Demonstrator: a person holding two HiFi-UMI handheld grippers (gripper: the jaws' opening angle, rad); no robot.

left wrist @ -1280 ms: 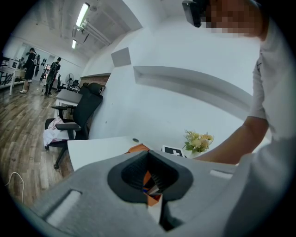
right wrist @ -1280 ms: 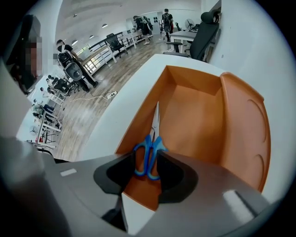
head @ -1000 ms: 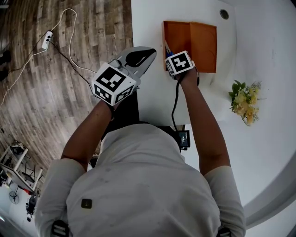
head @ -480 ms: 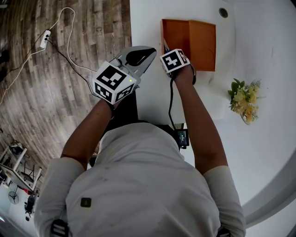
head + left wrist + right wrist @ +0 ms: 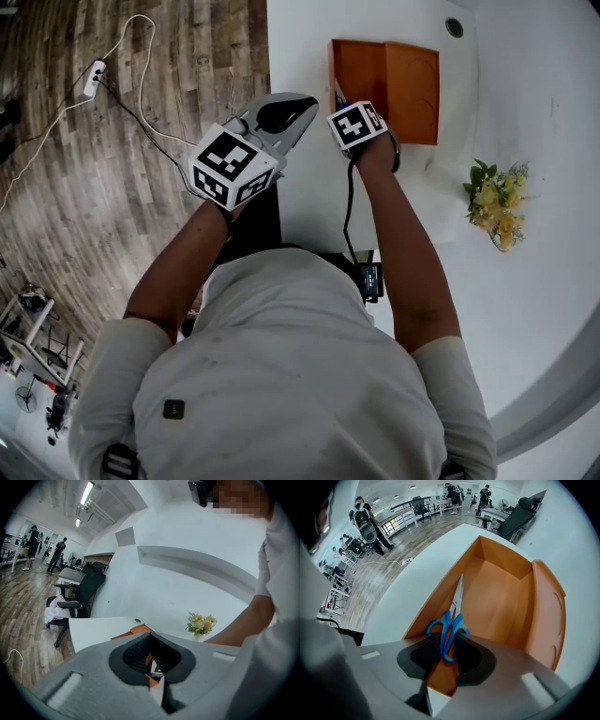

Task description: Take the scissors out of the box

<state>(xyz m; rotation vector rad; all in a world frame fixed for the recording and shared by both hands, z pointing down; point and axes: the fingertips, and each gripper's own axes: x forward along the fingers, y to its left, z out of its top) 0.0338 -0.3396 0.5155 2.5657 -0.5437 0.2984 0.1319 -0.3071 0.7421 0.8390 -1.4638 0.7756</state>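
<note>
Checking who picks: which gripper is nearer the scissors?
Right. The right gripper has just been closing its jaws onto the scissors in the box; the left gripper hangs at the table edge.

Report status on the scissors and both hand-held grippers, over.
Right hand-held gripper jaws just been closing, now on scissors handles. Scissors in orange box, along its wall. Left hand-held gripper shut, empty. Nothing in the way.

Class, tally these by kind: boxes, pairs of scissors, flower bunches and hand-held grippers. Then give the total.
Boxes: 1, orange box
Pairs of scissors: 1, scissors
Flower bunches: 1, flowers
Grippers: 2, left gripper, right gripper
Total: 5
</note>
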